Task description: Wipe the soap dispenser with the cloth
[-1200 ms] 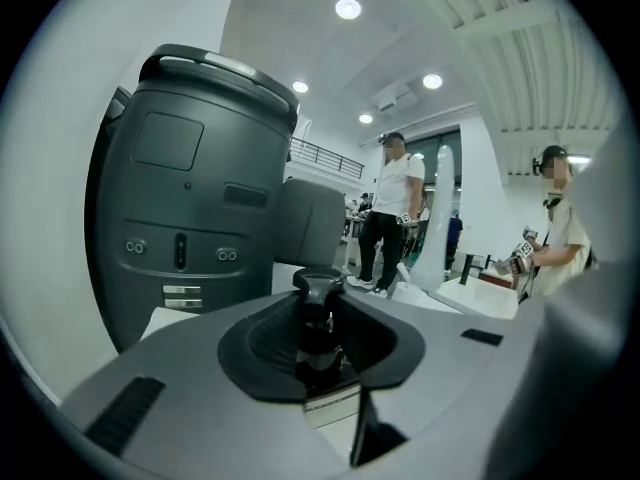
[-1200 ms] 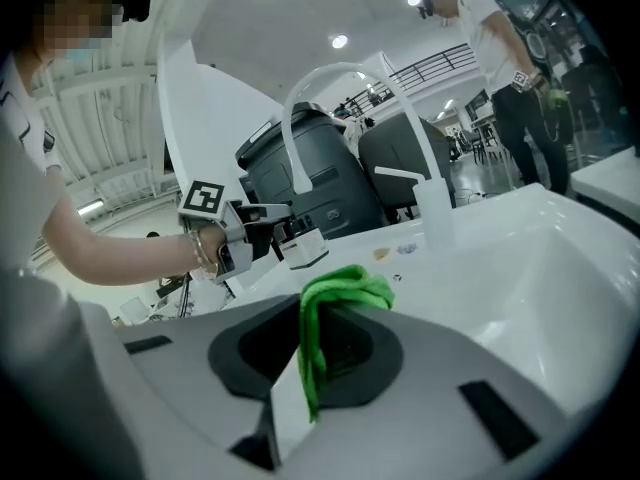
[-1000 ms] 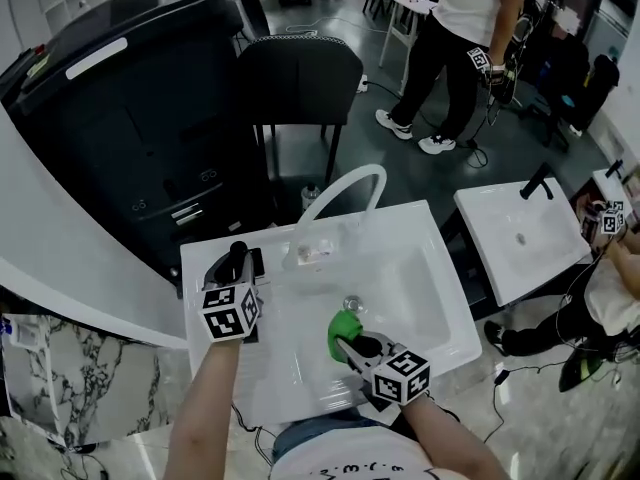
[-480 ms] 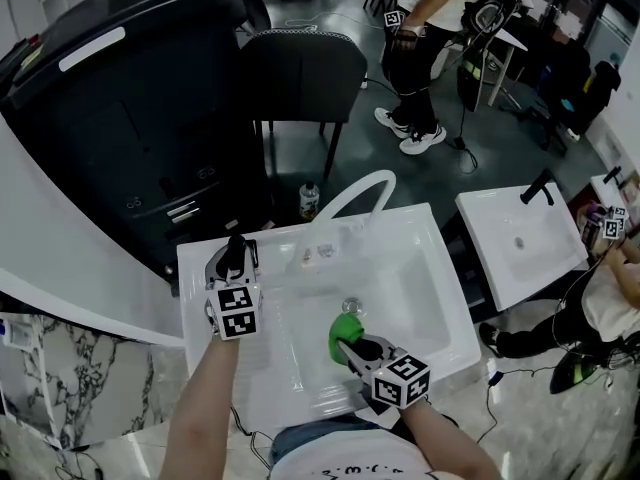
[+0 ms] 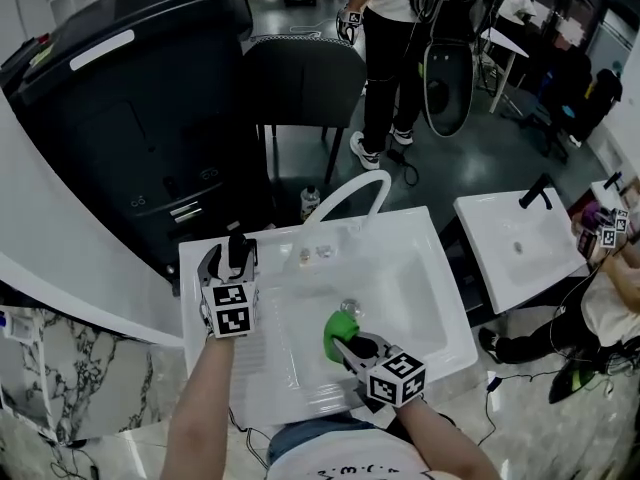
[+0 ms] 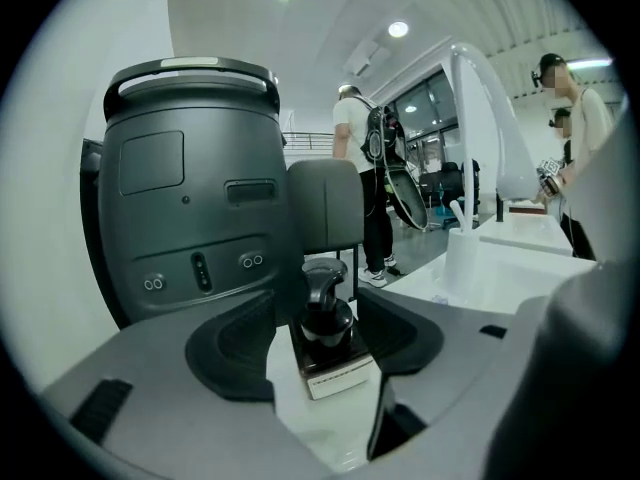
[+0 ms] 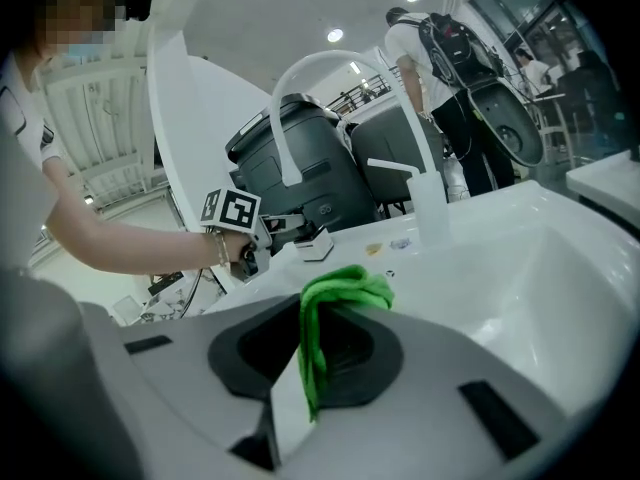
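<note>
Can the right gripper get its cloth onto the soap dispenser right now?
Probably, but only its top: the left gripper, jaws just opened, flanks the soap dispenser on both sides. Nothing seems to stand between it and the right gripper with the cloth.

The left claw (image 5: 232, 258) has rolled and just opened around the soap dispenser (image 6: 325, 330).

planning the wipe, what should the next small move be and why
Probably carry the right gripper with the green cloth left toward the soap dispenser. The cloth is over the middle of the sink, apart from the dispenser, which stands upright on its rim between the left gripper's jaws; those have just been opening.
</note>
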Tool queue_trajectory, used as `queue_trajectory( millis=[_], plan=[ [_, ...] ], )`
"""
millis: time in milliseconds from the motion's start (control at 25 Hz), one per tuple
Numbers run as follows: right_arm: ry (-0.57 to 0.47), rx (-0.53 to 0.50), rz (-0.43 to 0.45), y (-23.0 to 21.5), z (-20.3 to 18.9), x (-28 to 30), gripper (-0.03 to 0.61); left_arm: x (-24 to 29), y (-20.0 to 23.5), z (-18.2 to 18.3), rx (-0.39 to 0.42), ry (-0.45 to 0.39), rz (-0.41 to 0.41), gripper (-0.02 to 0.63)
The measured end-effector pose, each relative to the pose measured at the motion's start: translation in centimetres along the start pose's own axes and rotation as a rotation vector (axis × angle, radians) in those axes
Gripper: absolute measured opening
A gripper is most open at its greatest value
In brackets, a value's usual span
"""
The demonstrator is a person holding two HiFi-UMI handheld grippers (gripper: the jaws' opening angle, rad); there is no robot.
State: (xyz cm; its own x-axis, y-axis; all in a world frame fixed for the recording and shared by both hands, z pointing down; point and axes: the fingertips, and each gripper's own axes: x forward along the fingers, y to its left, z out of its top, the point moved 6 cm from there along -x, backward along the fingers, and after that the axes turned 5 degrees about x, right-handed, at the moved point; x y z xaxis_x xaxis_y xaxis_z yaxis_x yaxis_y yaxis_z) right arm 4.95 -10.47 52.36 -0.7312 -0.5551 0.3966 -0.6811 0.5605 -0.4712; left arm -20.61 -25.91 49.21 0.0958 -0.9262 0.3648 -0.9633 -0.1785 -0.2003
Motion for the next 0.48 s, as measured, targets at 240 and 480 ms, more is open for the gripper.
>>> queue_trajectory(
  millis=[240,480],
  plan=[
    [-0.014,-0.047,0.009,0.4,1.3,-0.1,0.048,-4.0,-0.4,0.2,0.034,-0.023,-0.004,0.258],
    [-0.096,-0.093,0.028,1.1,4.0,-0.8,0.048,-9.5,-0.9,-0.1,-0.036,-0.065,0.044,0.258]
  ],
)
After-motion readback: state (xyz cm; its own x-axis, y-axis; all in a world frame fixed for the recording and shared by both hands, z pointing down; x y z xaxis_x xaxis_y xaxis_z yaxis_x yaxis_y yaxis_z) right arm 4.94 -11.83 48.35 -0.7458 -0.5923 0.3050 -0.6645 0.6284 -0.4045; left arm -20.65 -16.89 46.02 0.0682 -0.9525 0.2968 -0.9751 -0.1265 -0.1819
